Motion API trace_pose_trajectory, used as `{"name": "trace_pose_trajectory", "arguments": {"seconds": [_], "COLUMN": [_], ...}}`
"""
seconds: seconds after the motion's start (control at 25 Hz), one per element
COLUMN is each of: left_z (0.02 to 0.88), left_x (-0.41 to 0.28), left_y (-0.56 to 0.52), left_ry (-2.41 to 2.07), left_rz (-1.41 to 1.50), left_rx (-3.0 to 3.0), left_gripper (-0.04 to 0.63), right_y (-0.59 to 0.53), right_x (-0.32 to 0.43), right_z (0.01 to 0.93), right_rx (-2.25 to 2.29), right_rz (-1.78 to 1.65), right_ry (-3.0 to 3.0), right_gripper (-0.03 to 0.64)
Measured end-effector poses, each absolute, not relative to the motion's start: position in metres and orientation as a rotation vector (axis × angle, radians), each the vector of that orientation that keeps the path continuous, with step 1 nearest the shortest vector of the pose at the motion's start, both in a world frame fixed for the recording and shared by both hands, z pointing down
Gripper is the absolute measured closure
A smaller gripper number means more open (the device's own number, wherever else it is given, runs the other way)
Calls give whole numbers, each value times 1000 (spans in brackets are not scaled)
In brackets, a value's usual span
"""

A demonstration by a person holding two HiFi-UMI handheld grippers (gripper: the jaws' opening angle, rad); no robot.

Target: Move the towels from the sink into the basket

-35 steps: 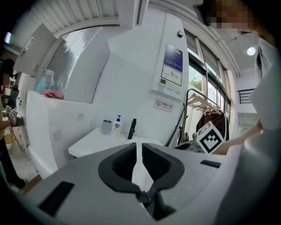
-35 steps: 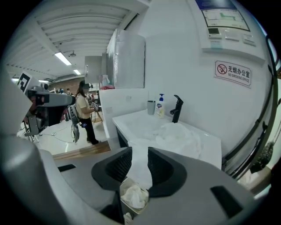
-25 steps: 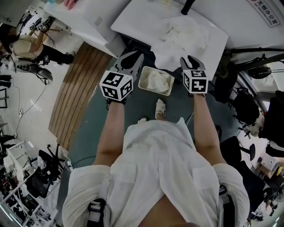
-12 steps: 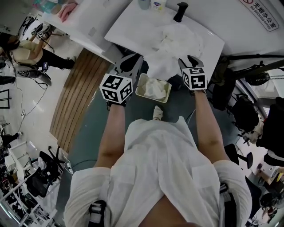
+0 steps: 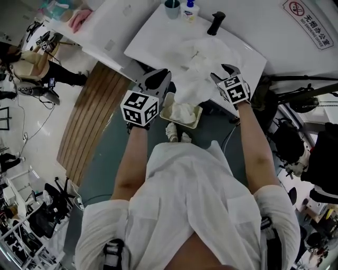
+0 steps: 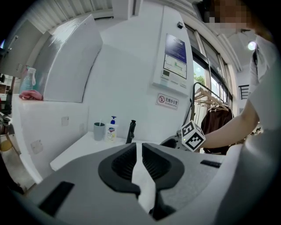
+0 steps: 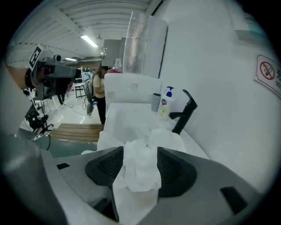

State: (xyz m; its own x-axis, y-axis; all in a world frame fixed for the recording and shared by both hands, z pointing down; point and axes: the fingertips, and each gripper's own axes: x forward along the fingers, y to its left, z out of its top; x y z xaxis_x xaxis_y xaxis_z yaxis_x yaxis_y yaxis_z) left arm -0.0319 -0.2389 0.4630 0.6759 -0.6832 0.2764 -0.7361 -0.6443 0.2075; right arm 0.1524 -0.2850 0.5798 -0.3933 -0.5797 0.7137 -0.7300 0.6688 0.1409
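White towels (image 5: pixel 211 50) lie bunched in the sink of the white counter (image 5: pixel 153 37), and one towel (image 5: pixel 193 84) hangs over the counter's front edge. Under it on the floor stands a cream basket (image 5: pixel 163 108) with a towel (image 5: pixel 182 112) inside. My right gripper (image 5: pixel 227 74) is at the counter's edge. Its jaws have just been opening and stand apart. In the right gripper view (image 7: pixel 140 151) a crumpled towel (image 7: pixel 139 169) shows in the gap, and no pad visibly presses it. My left gripper (image 5: pixel 153 82) hovers left of the hanging towel, its jaws (image 6: pixel 139 147) almost together with only a thin slit.
A black faucet (image 5: pixel 215 21), a soap bottle (image 5: pixel 189 10) and a cup (image 5: pixel 171 8) stand at the back of the counter. A wooden slatted platform (image 5: pixel 90 116) lies to the left. Dark racks and cables crowd the right side. The person's feet are just below the basket.
Both grippers have moved up the picture from over the basket toward the counter. The right one has rolled and now sits at the counter's edge with its jaws wider.
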Motion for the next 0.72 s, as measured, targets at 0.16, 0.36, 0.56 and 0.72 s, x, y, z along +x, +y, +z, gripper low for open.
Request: {"name": "trace_pose_trajectory", "arguments": {"seconds": [0.16, 0.36, 0.56, 0.72], "left_z": [465, 477, 488, 496], "left_x": [-35, -38, -32, -24], "left_y": [-265, -292, -311, -318], "left_ry": [-1094, -1049, -1029, -1045], "left_rz": [238, 232, 249, 277], "left_rx": [2595, 2597, 2587, 2570], "left_gripper": [563, 563, 561, 562], "right_y": [-301, -320, -330, -333], "right_x": [139, 132, 138, 144], "right_z": [588, 599, 614, 634], "right_rx": [896, 781, 657, 496], "right_rz": [233, 157, 73, -52], "right_ry": [-2118, -2076, -1998, -1939], "right_gripper": [356, 334, 322, 307]}}
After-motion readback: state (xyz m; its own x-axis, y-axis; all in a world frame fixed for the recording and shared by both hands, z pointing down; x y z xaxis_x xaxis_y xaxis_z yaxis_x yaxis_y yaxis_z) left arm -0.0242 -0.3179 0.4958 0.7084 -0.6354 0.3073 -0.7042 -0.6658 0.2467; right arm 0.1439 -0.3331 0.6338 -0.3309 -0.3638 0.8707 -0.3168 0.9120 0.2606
